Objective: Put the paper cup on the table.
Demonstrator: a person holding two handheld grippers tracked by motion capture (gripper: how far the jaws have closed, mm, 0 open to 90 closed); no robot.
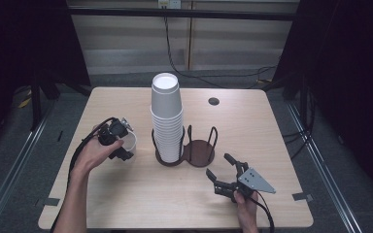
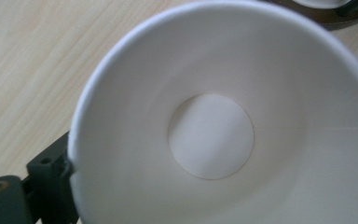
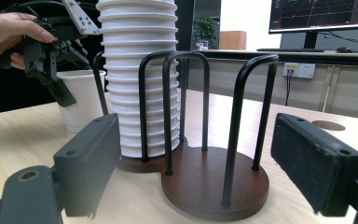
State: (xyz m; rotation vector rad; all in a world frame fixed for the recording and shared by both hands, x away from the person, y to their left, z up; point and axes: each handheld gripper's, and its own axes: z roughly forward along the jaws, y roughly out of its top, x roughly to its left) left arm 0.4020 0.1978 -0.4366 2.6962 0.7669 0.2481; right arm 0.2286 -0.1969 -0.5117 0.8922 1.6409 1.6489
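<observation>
While the right gripper (image 1: 221, 168) rests with jaws wide apart and empty, the left gripper's (image 1: 118, 141) jaws straddle a paper cup's (image 2: 223, 121) rim, grip unclear.

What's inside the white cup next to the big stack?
Nothing: the single cup shows a bare white bottom in the left gripper view. The table under it is covered.

The right gripper (image 3: 205, 172) holds its two black jaws wide apart, nothing between them, low over the table (image 3: 18, 135). Ahead stands a dark wooden holder (image 3: 214, 186) with black wire hoops; its near bay is bare, the far one carries a tall stack (image 3: 137, 79) of white cups. At upper left a hand (image 3: 7, 32) holds the left gripper (image 3: 58, 86), one jaw seemingly touching a single cup (image 3: 81, 100) that stands upright on the table.
</observation>
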